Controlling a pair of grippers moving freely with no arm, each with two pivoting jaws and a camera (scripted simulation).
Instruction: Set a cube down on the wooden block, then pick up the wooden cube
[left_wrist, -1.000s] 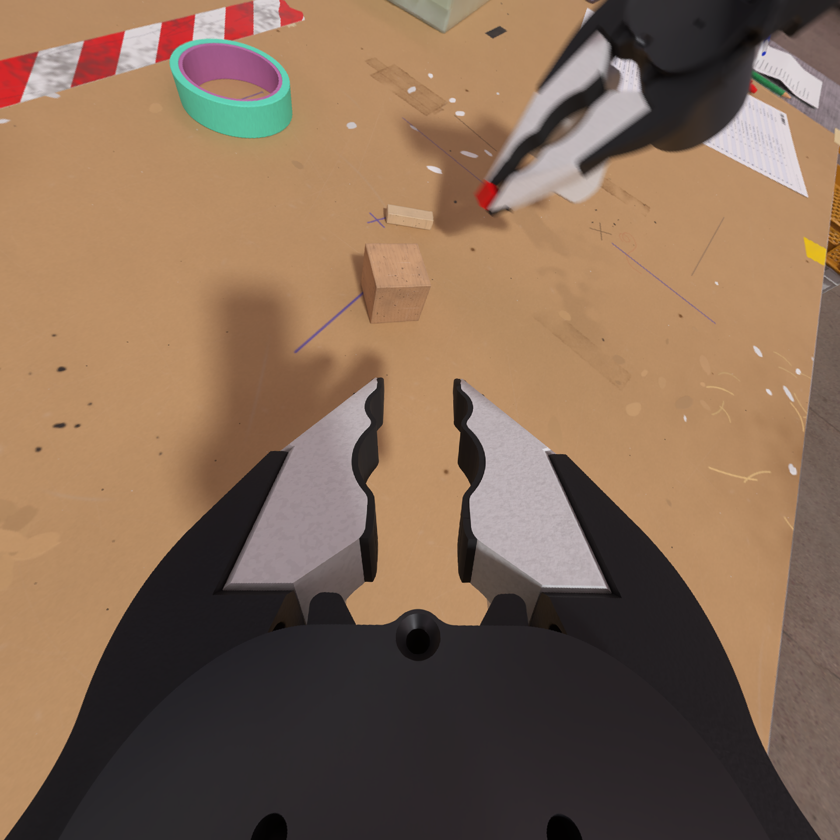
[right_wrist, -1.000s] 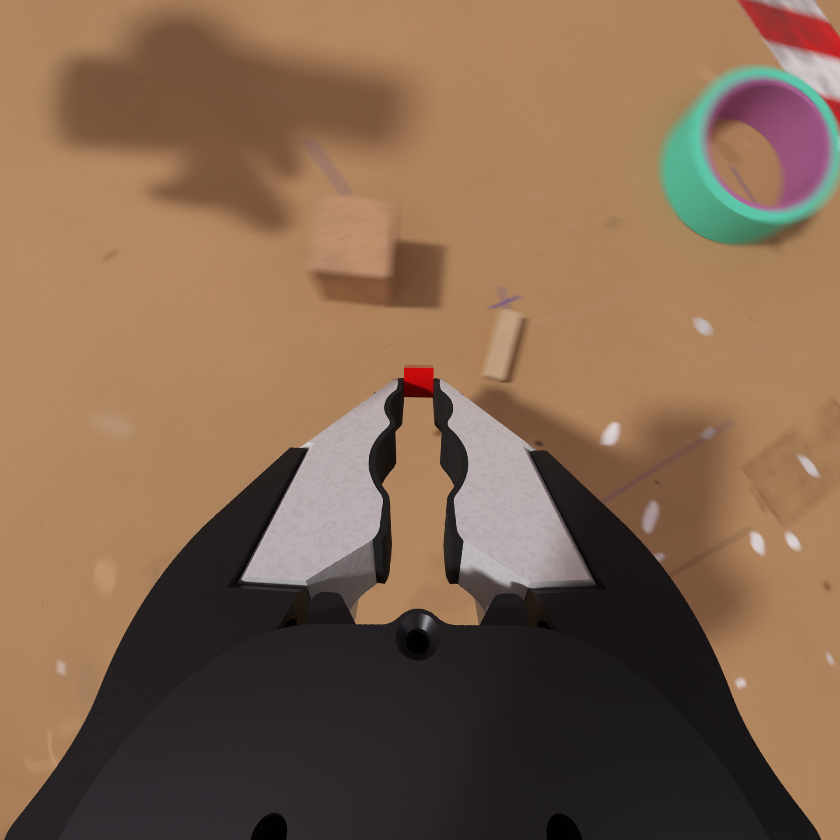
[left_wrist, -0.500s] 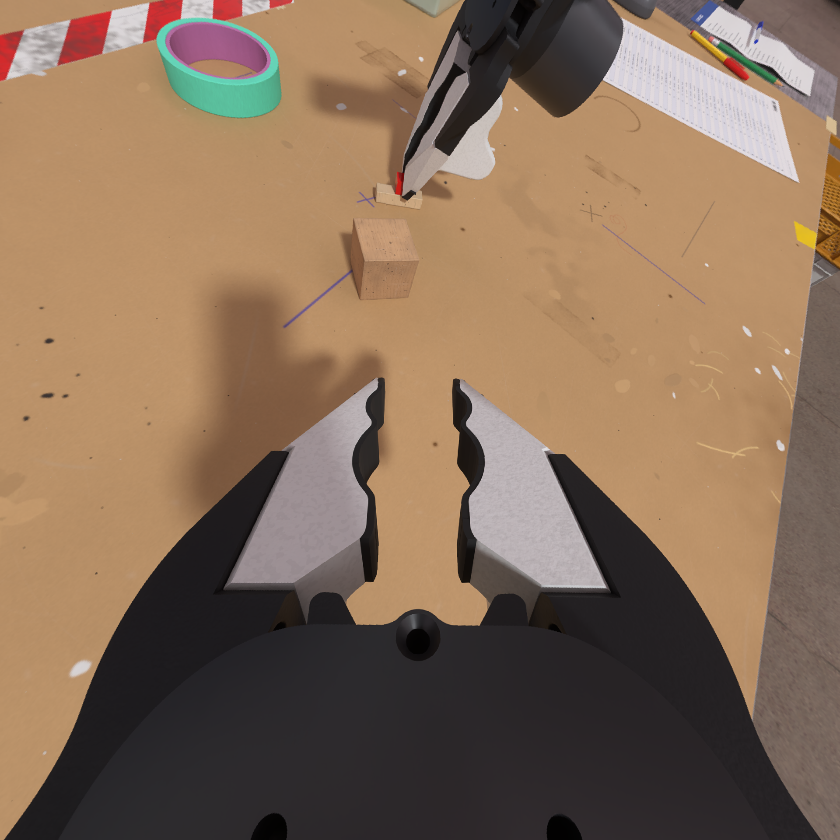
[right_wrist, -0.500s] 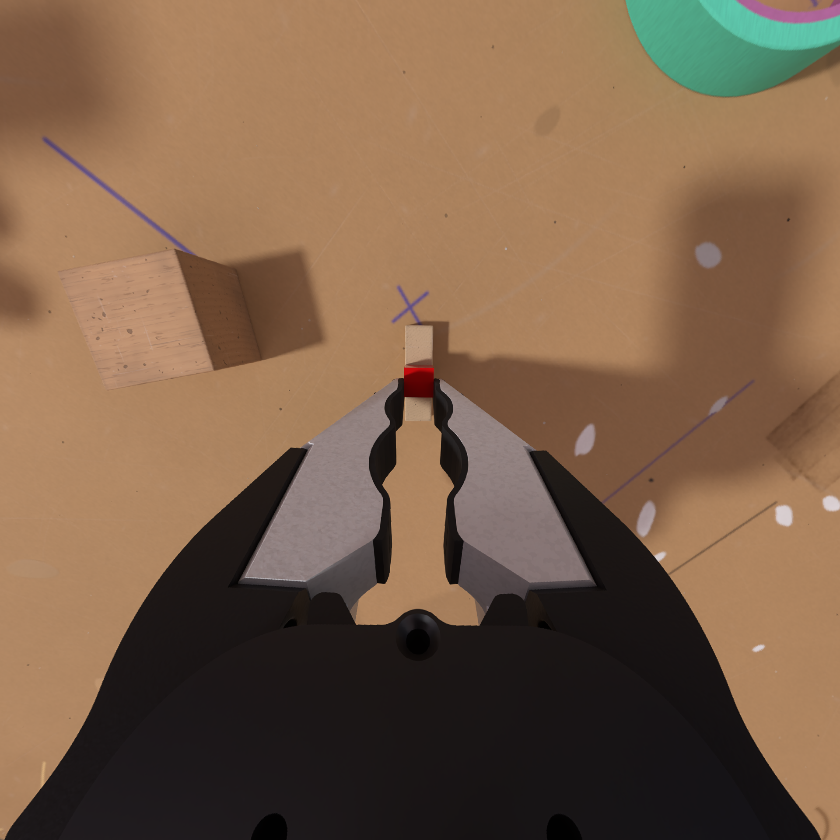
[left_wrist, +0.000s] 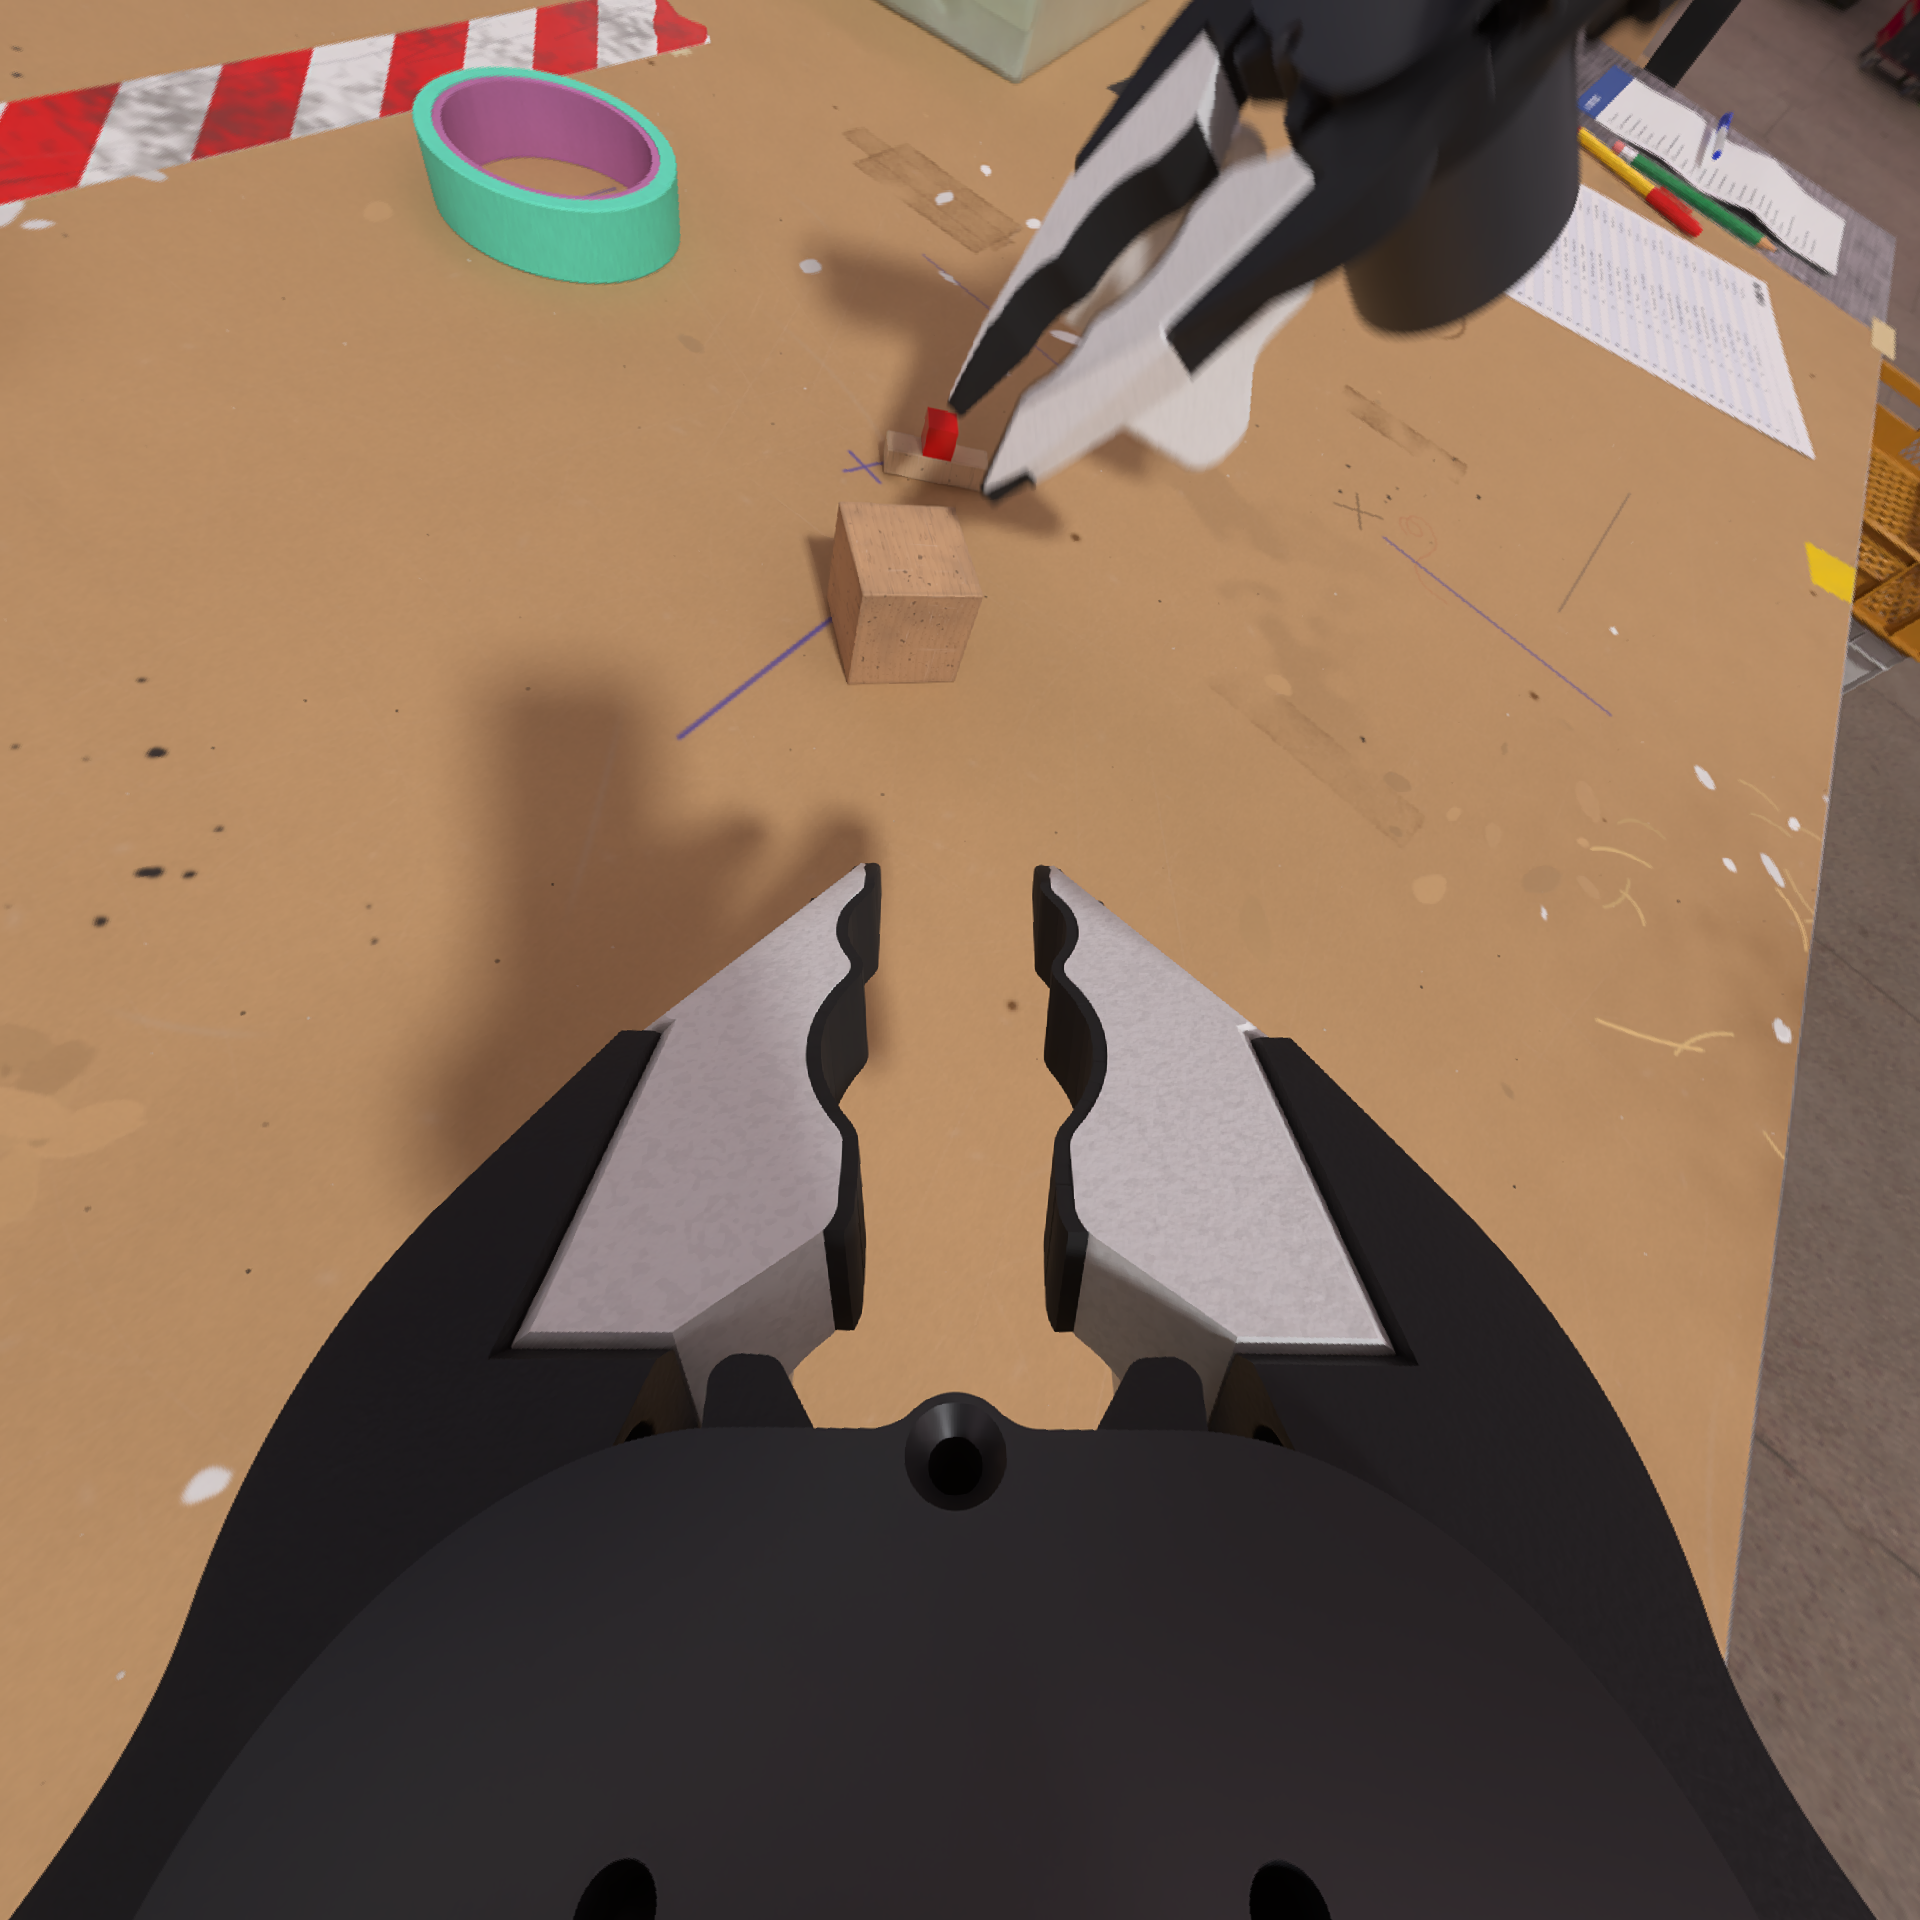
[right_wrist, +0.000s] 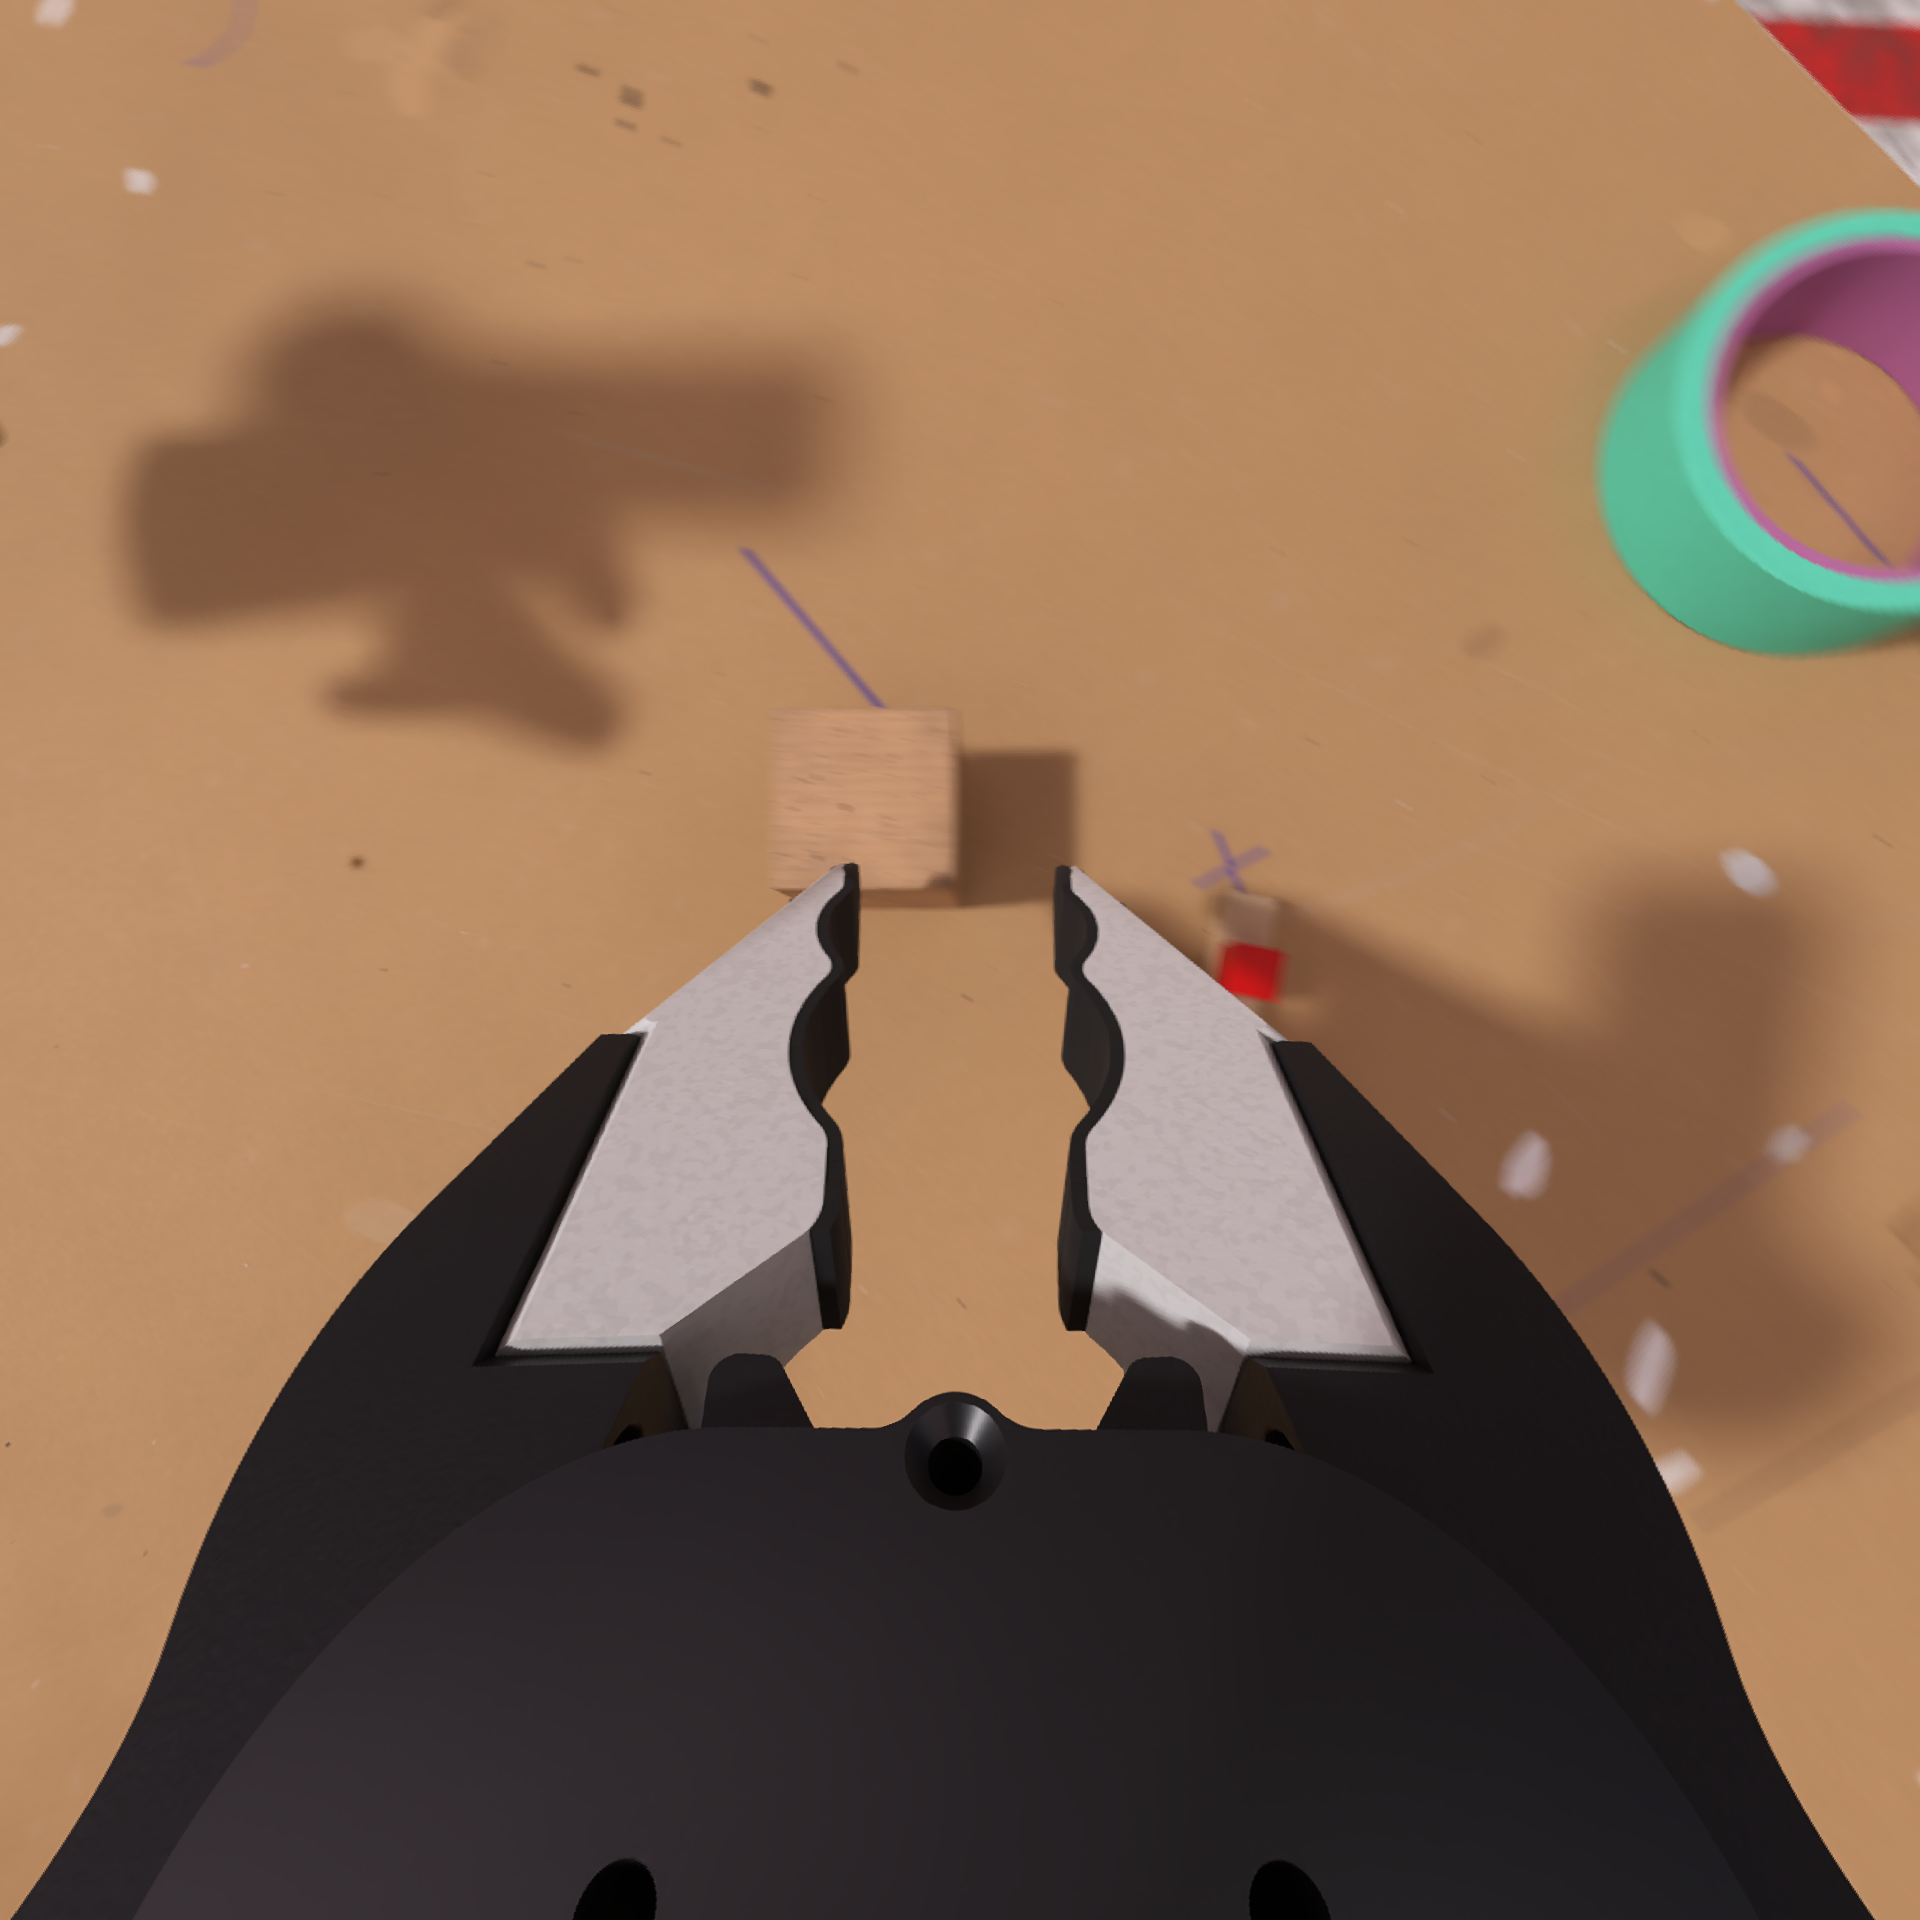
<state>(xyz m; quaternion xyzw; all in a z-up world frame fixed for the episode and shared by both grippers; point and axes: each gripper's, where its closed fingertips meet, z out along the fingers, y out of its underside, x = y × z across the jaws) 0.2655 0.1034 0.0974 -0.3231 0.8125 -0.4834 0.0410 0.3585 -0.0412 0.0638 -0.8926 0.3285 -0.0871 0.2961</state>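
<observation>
The right gripper (right_wrist: 956, 871) has its jaws apart with nothing between them. Just past their tips, slightly toward the left jaw, sits the wooden cube (right_wrist: 862, 800), pale, grainy and square-edged, resting flat on the bench (right_wrist: 1351, 416). Just outside the right jaw lies a thin wooden block (right_wrist: 1247, 920) with a small red cube (right_wrist: 1250, 969) sitting on top of it, so the first step looks done.

The left gripper (left_wrist: 956, 868) hovers with jaws apart and empty; the wooden cube (left_wrist: 904, 592) is well ahead of them, with the block (left_wrist: 935, 464) and red cube (left_wrist: 940, 431) beyond it, and the right gripper (left_wrist: 971, 447) close beside those.

The main risk is that the right jaw, so near the block, brushes it while moving over the wooden cube and knocks the red cube off. The jaws also look only slightly wider than the wooden cube, so an off-centre approach could push it instead of straddling it.

Farther off to the right lies a green roll of tape (right_wrist: 1766, 436).
</observation>
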